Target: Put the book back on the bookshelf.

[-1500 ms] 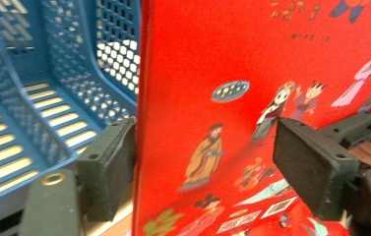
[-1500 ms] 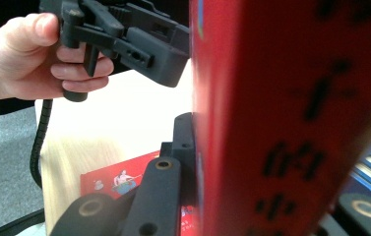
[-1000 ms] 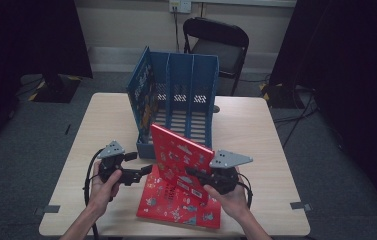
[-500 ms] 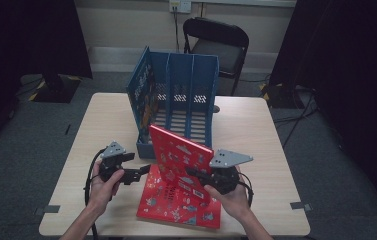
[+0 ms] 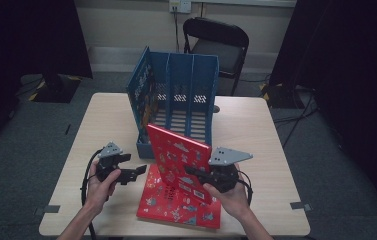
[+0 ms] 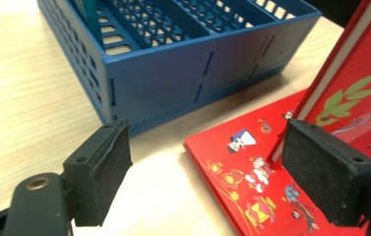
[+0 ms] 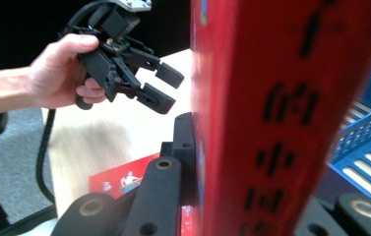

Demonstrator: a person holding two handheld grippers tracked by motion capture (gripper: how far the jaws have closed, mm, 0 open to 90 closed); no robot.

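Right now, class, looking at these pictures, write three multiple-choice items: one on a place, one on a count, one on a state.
1. Where does the blue file rack stand?
A. On the chair
B. On the table, beyond the red books
C. On the floor

2. How many red books are there?
A. One
B. Two
C. Four

3. What is the right gripper doing?
A. Clamped on the raised red book
B. Hanging open above the rack
C. Lying on the table

Answers: 1 B, the rack sits on the table behind the books. 2 B, a flat red book lies under the raised red book. 3 A, its jaws pinch that book's edge, while the left gripper stands open beside it.
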